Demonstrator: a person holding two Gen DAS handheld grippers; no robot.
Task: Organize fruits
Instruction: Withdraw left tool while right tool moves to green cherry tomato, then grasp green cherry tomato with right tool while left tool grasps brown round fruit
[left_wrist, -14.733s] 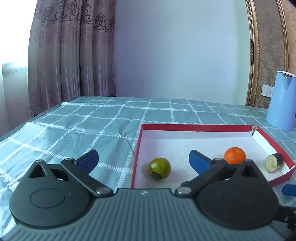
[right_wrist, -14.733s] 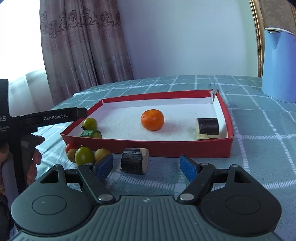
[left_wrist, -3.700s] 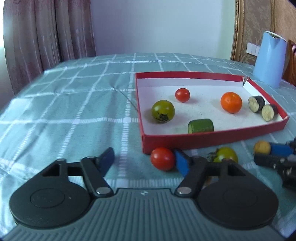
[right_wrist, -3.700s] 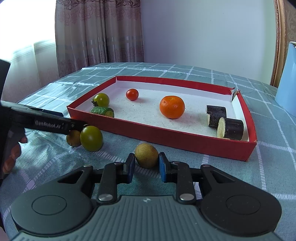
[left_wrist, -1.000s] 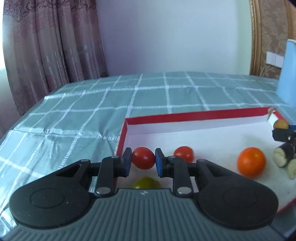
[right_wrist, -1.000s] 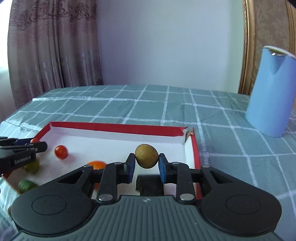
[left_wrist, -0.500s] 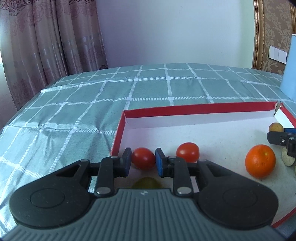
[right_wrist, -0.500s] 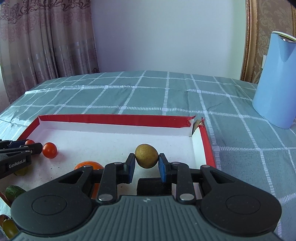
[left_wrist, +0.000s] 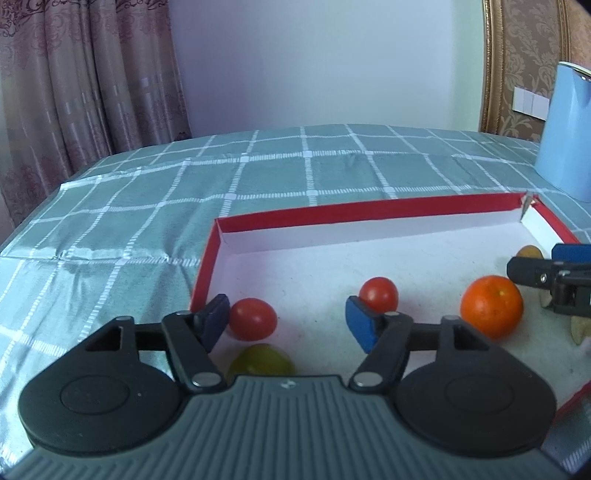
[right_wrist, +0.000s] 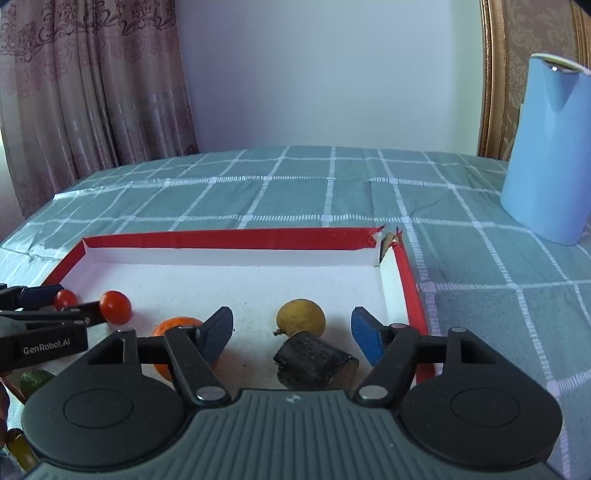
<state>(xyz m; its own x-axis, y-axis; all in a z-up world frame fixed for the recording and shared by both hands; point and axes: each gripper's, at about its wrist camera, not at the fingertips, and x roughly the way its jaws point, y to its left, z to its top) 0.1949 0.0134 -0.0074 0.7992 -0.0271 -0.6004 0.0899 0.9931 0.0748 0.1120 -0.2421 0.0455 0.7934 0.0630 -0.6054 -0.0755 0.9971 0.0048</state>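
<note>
Inside the red-walled tray (left_wrist: 369, 212), on its white floor, lie the fruits I am sorting. Between the fingers of my left gripper (left_wrist: 288, 321) a red cherry tomato (left_wrist: 253, 318) rests on the tray floor just beside the left pad; the jaws are opening and no pad presses on it. A second red cherry tomato (left_wrist: 379, 294) sits just behind the right pad, a yellow-green tomato (left_wrist: 260, 360) lies nearest the gripper body, and an orange (left_wrist: 492, 312) lies farther right. Between the fingers of my right gripper (right_wrist: 291, 334) a yellow-brown round fruit (right_wrist: 301, 316) rests on the tray floor near the far right corner; these jaws are also opening, clear of the fruit on both sides. A dark-skinned cut piece (right_wrist: 316, 362) lies touching the fruit on the near side. Outside the tray, a green checked tablecloth (right_wrist: 295, 192) covers the table, a light blue jug (right_wrist: 546, 147) stands at the right, and patterned curtains (right_wrist: 92, 92) hang at the left.
</note>
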